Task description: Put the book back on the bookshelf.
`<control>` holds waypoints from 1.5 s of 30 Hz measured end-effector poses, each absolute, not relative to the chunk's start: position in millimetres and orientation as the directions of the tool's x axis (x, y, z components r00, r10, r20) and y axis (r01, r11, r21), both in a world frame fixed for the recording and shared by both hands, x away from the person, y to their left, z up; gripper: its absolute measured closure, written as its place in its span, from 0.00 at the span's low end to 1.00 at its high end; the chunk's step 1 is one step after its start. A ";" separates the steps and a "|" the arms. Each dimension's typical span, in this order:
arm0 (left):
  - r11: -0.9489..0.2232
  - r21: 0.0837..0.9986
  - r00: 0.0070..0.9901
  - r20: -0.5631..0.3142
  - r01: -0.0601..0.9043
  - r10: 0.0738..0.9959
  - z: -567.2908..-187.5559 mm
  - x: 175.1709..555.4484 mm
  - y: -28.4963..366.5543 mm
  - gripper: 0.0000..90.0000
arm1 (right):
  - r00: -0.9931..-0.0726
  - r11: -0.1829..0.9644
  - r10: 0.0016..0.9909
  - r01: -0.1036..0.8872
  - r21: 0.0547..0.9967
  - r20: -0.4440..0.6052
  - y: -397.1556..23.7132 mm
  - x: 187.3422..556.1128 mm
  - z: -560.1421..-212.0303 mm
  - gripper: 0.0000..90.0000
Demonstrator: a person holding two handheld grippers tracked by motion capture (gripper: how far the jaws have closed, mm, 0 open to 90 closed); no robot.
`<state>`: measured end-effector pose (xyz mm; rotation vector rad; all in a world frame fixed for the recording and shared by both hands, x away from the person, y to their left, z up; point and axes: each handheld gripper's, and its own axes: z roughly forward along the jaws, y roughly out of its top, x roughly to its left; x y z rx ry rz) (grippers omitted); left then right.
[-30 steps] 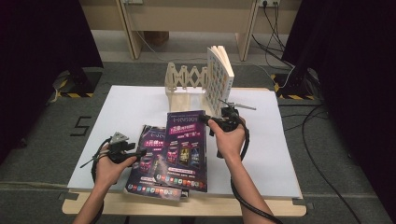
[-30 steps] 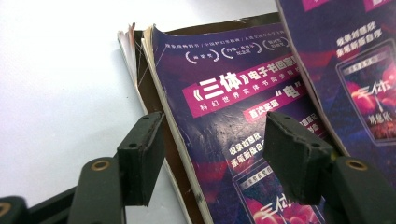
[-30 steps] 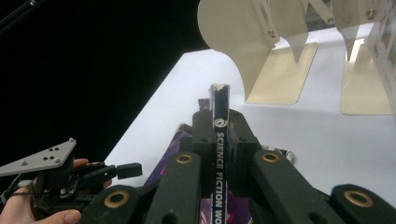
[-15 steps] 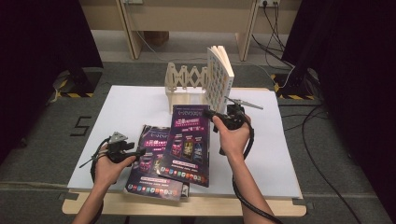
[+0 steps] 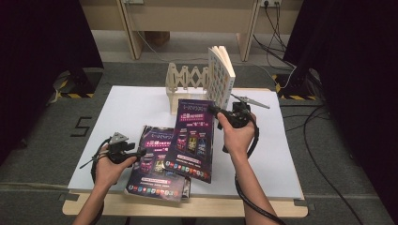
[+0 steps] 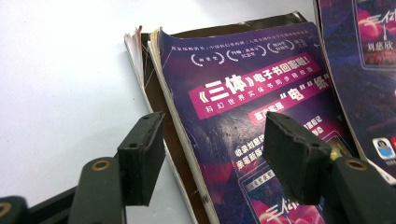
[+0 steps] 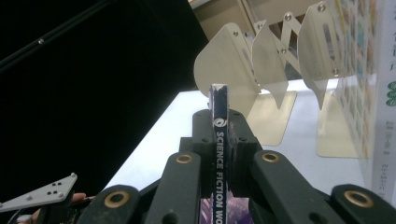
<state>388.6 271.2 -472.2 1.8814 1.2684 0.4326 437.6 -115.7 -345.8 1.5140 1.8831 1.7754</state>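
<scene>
The right gripper (image 5: 219, 112) has its jaws clenched on the spine of a purple paperback (image 5: 193, 139), which it holds by the upper right corner, tilted above the white table (image 5: 126, 110); in the right gripper view the spine (image 7: 219, 140) stands edge-on between the pads, with "SCIENCE FICTION" legible and the lower lettering cut off by the frame. Whether the book's lower edge rests on the other book or is clear of it cannot be told from above. A second purple paperback (image 6: 243, 121) lies flat near the table's front edge, partly covered by the lifted one, its curled pages showing at the top left corner. The left gripper (image 6: 210, 163) hovers over that lying book with its jaws released, one pad over bare table and the other over the cover, touching nothing that can be made out. Behind, a wooden accordion book rack (image 5: 187, 84) stands on the table with a white book (image 5: 220, 77) upright at its right end; that book's cover print is too small to read.
</scene>
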 end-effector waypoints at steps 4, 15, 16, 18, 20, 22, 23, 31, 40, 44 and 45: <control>-0.175 0.773 0.441 -0.148 0.610 0.885 -472.2 388.7 271.2 0.42 | -0.479 -0.217 0.717 0.537 0.815 0.506 -117.2 437.1 -342.5 0.94; -0.175 0.776 0.446 -0.149 0.605 0.882 -471.7 388.2 269.0 0.42 | -0.464 -0.244 0.731 0.507 0.827 0.501 -124.1 436.5 -337.3 0.94; -0.174 0.777 0.446 -0.150 0.605 0.882 -471.6 388.1 269.0 0.42 | -0.466 -0.244 0.732 0.502 0.830 0.497 -124.4 436.8 -337.3 0.94; -0.177 0.775 0.446 -0.148 0.606 0.883 -471.6 388.2 269.4 0.42 | -0.465 -0.246 0.734 0.497 0.832 0.495 -125.2 437.0 -336.6 0.94; -0.177 0.774 0.446 -0.148 0.607 0.883 -471.5 388.4 269.7 0.42 | -0.463 -0.252 0.733 0.497 0.830 0.499 -125.8 436.7 -335.0 0.94; -0.175 0.776 0.443 -0.146 0.605 0.884 -470.7 388.4 270.2 0.42 | -0.460 -0.255 0.733 0.496 0.830 0.501 -125.9 436.9 -332.9 0.94; -0.173 0.777 0.443 -0.148 0.605 0.884 -470.7 388.4 270.4 0.42 | -0.461 -0.253 0.735 0.492 0.833 0.496 -126.4 437.3 -330.7 0.94; -0.167 0.783 0.439 -0.147 0.600 0.887 -468.1 387.7 272.1 0.42 | -0.462 -0.262 0.743 0.464 0.846 0.484 -128.1 438.6 -320.3 0.94; -0.167 0.782 0.440 -0.149 0.600 0.885 -469.0 388.1 271.6 0.42 | -0.470 -0.261 0.748 0.442 0.858 0.469 -129.5 441.5 -317.2 0.94; -0.167 0.782 0.441 -0.150 0.601 0.885 -469.0 388.1 271.6 0.42 | -0.470 -0.264 0.745 0.444 0.856 0.473 -130.0 442.9 -316.0 0.94; -0.167 0.782 0.441 -0.149 0.600 0.885 -469.0 388.1 271.6 0.42 | -0.472 -0.264 0.744 0.443 0.857 0.473 -130.3 443.4 -315.6 0.94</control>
